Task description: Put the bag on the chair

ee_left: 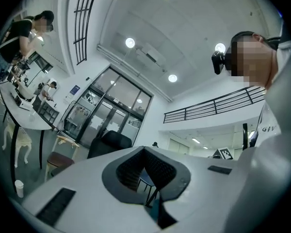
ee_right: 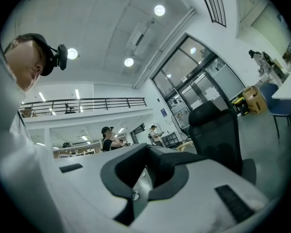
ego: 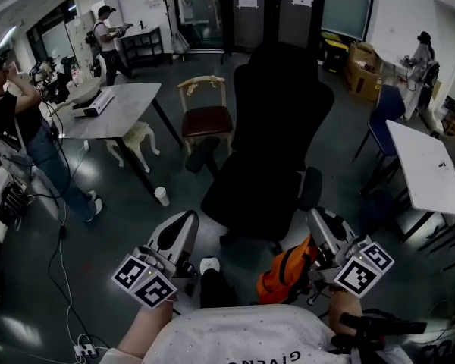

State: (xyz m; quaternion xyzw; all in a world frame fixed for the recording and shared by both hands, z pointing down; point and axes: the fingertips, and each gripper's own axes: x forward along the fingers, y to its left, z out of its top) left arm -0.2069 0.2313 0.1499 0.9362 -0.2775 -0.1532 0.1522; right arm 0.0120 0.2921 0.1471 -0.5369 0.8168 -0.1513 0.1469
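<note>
A black office chair (ego: pixel 265 150) stands just ahead of me on the dark floor, its seat bare. It also shows in the left gripper view (ee_left: pixel 109 142) and the right gripper view (ee_right: pixel 218 135). The orange bag (ego: pixel 284 275) hangs low, close to my body, under my right gripper (ego: pixel 312 217). That gripper (ee_right: pixel 146 171) is shut, with a dark strap of the bag pinched in its jaws. My left gripper (ego: pixel 183 222) is held beside it at the left, a little short of the chair's seat. It (ee_left: pixel 145 171) looks shut with nothing in it.
A wooden chair (ego: pixel 206 116) with a brown seat stands behind the office chair. A grey table (ego: pixel 121 105) is at the left, a white table (ego: pixel 428 165) and a blue chair (ego: pixel 383 116) at the right. A paper cup (ego: pixel 161 196) and cables (ego: pixel 61 264) lie on the floor. A person (ego: pixel 19 127) stands at left.
</note>
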